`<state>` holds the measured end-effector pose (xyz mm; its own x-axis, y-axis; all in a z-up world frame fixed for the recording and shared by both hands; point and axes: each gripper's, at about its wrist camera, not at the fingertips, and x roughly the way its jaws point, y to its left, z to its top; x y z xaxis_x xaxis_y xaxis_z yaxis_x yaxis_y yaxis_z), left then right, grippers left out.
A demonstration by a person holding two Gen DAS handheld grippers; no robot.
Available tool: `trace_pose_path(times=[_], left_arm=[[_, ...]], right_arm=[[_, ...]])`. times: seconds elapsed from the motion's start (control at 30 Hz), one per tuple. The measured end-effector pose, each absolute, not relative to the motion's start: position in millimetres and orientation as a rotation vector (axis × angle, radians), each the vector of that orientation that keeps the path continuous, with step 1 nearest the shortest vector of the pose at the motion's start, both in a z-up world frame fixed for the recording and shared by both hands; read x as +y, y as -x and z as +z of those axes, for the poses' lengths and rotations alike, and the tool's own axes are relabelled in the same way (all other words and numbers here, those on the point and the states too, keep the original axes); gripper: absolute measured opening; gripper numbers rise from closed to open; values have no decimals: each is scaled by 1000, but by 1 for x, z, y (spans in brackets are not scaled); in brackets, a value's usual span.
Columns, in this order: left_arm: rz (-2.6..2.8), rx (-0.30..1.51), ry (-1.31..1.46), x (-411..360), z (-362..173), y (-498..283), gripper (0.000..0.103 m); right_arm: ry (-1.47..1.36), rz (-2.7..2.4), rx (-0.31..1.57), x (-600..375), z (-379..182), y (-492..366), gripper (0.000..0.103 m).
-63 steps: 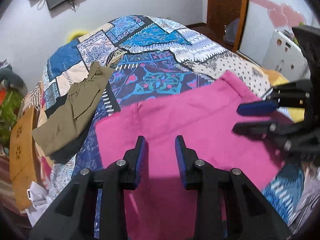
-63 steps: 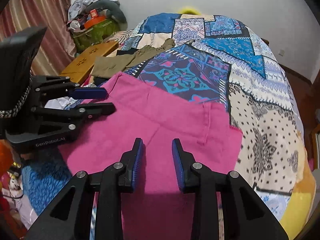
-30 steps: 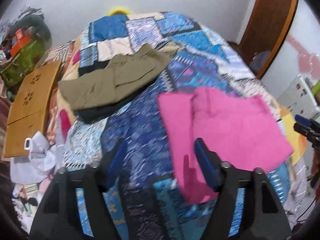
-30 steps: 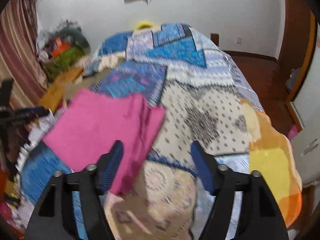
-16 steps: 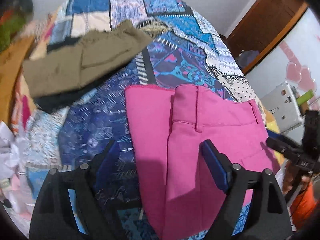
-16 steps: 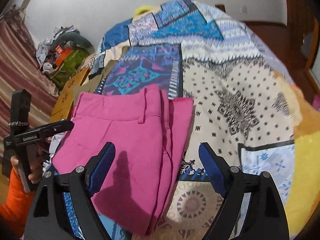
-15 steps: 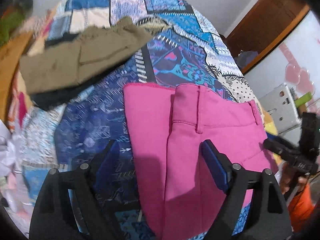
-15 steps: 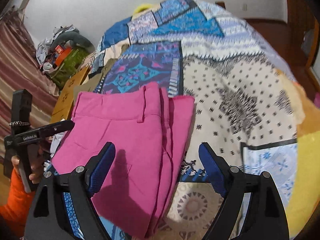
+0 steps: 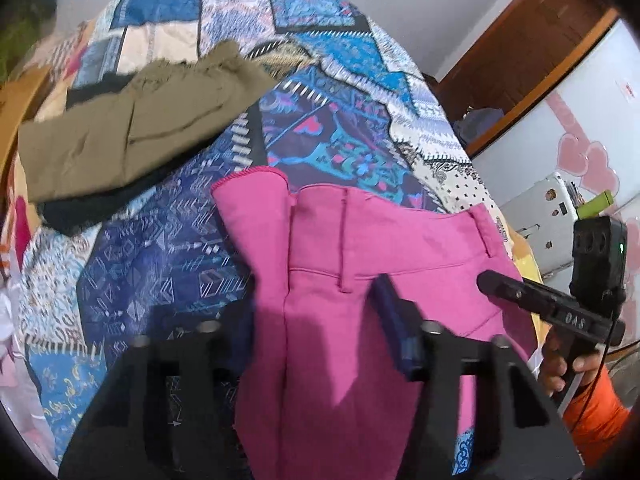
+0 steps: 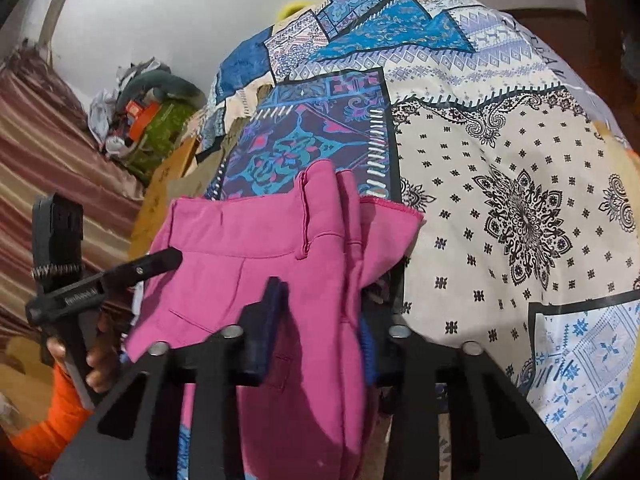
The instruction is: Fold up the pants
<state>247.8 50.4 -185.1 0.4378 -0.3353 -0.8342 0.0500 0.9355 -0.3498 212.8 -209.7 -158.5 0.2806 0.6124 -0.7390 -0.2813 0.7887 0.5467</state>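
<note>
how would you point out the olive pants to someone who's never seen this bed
Start at the patchwork quilt covering the bed. On its far left part, beyond the pink pants, lie the olive pants, folded on something black. They are the only drab, plain cloth there.

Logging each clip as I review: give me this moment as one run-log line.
stage: gripping side edges | pink pants: folded on quilt | left gripper: straddling edge, open | right gripper: straddling opposite edge, open | olive pants: aside

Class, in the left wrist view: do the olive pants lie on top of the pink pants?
No, the olive pants lie apart from the pink pants.
</note>
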Motion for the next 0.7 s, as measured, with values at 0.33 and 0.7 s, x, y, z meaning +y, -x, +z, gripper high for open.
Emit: trace_pose_path(times=[0.33,0.7], left_arm=[[-232,1003,212,46,-153,-245,21],[-170,826,142,88,-88,-251,17]], right_arm=[[-210,624,1027,-192,-122,-218,14],[-166,676,870,-139,-70,-247,13]])
